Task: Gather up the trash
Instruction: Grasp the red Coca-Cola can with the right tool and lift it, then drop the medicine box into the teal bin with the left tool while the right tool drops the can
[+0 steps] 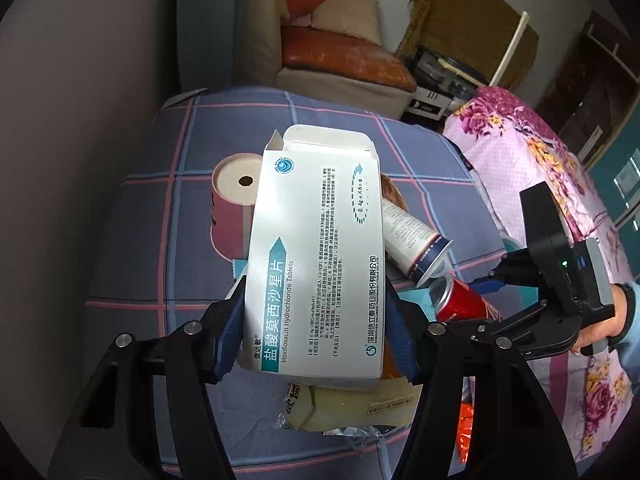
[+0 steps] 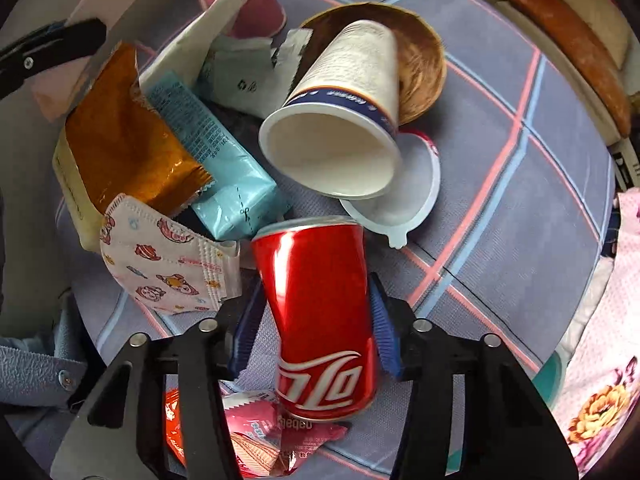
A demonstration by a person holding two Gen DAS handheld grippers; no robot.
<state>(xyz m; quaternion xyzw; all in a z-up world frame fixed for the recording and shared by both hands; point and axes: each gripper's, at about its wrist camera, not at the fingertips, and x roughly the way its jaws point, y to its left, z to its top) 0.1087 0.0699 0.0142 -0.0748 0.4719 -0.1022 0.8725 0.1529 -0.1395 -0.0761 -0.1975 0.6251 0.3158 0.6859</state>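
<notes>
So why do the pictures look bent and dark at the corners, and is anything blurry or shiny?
Left wrist view: the fisheye lens bows the checked bedcover and blackens the corners; the medicine box is sharp, with soft glare. Right wrist view: same bulging, bright streaks on the red can, and the paper cup looks slightly soft.

I see a white medicine box [image 1: 316, 256], flap open, held up above the bed. A red soda can [image 2: 320, 316] stands tilted among wrappers [image 2: 124, 136] and a tipped paper cup [image 2: 340, 120].
</notes>
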